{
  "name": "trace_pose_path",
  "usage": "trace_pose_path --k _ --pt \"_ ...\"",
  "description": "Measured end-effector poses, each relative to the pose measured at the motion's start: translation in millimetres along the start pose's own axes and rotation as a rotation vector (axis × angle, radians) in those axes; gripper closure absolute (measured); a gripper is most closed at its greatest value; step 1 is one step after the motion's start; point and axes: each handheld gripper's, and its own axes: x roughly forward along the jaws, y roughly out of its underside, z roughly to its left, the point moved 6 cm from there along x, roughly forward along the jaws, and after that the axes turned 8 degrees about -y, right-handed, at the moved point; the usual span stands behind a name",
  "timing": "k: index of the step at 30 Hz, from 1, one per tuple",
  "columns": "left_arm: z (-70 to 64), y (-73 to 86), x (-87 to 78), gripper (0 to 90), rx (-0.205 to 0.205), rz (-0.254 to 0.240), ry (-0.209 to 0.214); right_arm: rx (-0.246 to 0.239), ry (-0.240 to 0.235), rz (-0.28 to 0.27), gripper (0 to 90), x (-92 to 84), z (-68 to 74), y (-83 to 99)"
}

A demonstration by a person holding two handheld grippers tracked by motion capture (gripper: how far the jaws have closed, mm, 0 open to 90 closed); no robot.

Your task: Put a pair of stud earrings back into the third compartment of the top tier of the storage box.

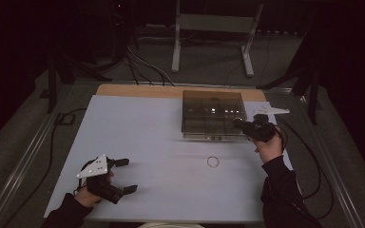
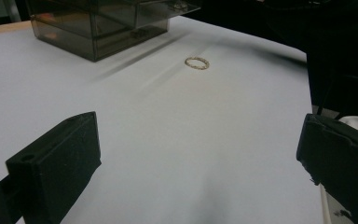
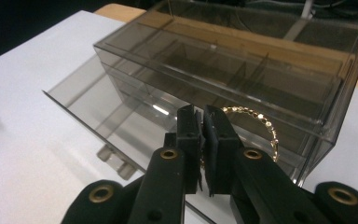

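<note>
A gold beaded bracelet (image 3: 256, 126) is pinched in the right tool (image 3: 202, 140); its two black jaws stand pressed together on the chain, the loop rising to the right of them in the right gripper view. The loop hangs directly in front of a smoked clear plastic organiser box (image 3: 242, 70) with inner dividers, one drawer (image 3: 121, 121) of which is pulled out toward the camera beneath the jaws. In the high view the right tool (image 1: 240, 124) sits at the box's (image 1: 213, 114) lower right corner, right of centre in the frame.

A second gold ring-shaped bracelet (image 1: 213, 162) lies flat on the white worktop (image 1: 138, 133), below the box and apart from it — in the left gripper view it (image 2: 197, 63) appears in the upper middle, with the box (image 2: 98, 28) at upper left.

The left tool (image 1: 127, 175) rests at the lower left of the high view, jaws spread wide with nothing between them; in its own view (image 2: 200, 158) the bare worktop (image 2: 168, 140) lies between the two jaws.

Beyond the worktop, a metal stand (image 1: 214, 28) and cables (image 1: 142, 66) occupy the dark floor — detail there is poor.
</note>
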Motion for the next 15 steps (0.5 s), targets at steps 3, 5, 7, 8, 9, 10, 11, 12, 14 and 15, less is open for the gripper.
trace_pose_path --k 3,5,7,8,9,10,11,12,14,15 --pt "0.3 -0.4 0.0 0.5 -0.004 -0.003 0.000 0.010 0.004 0.010 86.2 4.0 -4.0 3.5" --pt "0.3 0.0 0.0 0.5 -0.002 -0.001 -0.001 0.018 0.004 0.014 86.1 6.0 -6.3 5.5" --pt "0.4 -0.3 0.0 0.5 -0.003 -0.003 -0.002 0.018 0.008 0.021 86.1 7.7 -8.8 7.4" --pt "0.4 -0.5 -0.1 0.5 -0.005 -0.004 -0.002 0.023 0.007 0.024 86.0 8.3 -9.8 8.2" --pt "0.2 -0.4 -0.1 0.5 -0.005 -0.004 -0.002 0.028 0.006 0.024 85.9 9.0 -10.9 8.9" --pt "0.0 -0.2 -0.1 0.5 -0.003 -0.002 -0.002 0.031 0.005 0.027 85.8 9.4 -11.6 9.5" --pt "-0.1 0.0 0.1 0.5 0.000 0.000 -0.003 0.031 0.007 0.028 85.6 9.6 -12.1 9.7" --pt "0.0 0.0 0.2 0.5 0.001 0.000 -0.003 0.030 0.004 0.029 82.8 9.5 -11.9 9.7" --pt "0.5 -0.1 0.4 0.5 -0.006 -0.001 -0.002 0.030 0.003 0.022 77.0 8.0 -11.4 8.5" --pt "0.6 0.1 0.4 0.5 -0.006 0.000 -0.004 0.028 0.005 0.017 74.9 6.9 -10.8 7.8"
